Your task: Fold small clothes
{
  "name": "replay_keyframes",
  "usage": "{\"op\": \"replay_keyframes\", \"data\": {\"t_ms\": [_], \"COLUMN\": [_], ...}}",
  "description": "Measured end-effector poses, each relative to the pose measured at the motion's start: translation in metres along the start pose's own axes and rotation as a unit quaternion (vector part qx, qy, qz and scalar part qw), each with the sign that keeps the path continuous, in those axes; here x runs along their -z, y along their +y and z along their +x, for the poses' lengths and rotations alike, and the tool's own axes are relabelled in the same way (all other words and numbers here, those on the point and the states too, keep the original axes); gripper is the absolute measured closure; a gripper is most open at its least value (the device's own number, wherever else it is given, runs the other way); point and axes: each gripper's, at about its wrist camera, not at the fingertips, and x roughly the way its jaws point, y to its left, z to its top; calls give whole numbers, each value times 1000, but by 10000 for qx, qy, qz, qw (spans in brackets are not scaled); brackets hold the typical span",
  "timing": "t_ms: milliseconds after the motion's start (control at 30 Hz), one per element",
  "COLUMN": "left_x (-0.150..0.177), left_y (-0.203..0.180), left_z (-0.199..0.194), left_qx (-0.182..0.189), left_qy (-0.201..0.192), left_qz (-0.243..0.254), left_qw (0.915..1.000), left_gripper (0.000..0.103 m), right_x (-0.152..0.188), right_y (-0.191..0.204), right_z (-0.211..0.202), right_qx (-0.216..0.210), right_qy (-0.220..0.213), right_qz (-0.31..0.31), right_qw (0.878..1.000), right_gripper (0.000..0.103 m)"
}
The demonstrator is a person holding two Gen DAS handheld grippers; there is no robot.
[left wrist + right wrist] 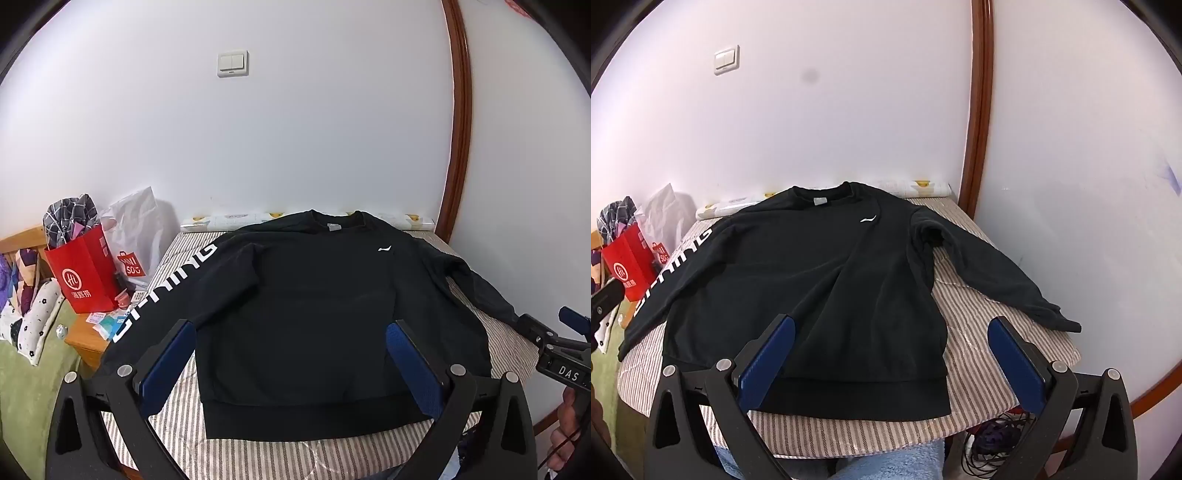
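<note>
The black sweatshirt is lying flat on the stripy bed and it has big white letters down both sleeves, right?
Not quite. The black sweatshirt does lie flat on the stripy bed, but only one sleeve has big white letters. The other sleeve is plain black, as the right wrist view shows.

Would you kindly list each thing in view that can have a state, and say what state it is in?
black sweatshirt: unfolded, spread flat, front up, both sleeves out.
left gripper: open, fingers apart above the hem, holding nothing.
right gripper: open, holding nothing.
striped table cover: spread flat under the sweatshirt.
red paper bag: upright, open, stuffed with checked cloth.
white plastic bag: upright behind the red one.
</note>
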Motion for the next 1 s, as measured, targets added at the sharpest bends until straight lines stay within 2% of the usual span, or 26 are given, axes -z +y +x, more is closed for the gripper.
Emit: {"op": "replay_keyframes", "data": {"t_ms": [233, 267, 367, 1000], "left_x": [-1, 1, 1, 2], "left_y": [-3, -1, 0, 7], "left_z": [-1, 3, 3, 5], "left_qx": [-80, 28, 48, 71], "left_qy": [56, -39, -37, -10], "left_qz": [-97, -28, -55, -159], "left_qw": [9999, 10000, 10000, 9998], "left_gripper": [0, 0, 0, 0], "right_x": [1, 1, 2, -5], "right_y": [3, -1, 0, 1], "right_z": [5, 0, 1, -10], "right_qx": [-61, -43, -25, -78], "right_qy": [33, -47, -48, -54], "right_qz": [-4, 69, 64, 19], "right_qw": [10000, 10000, 10000, 10000], "right_gripper": [0, 0, 0, 0]}}
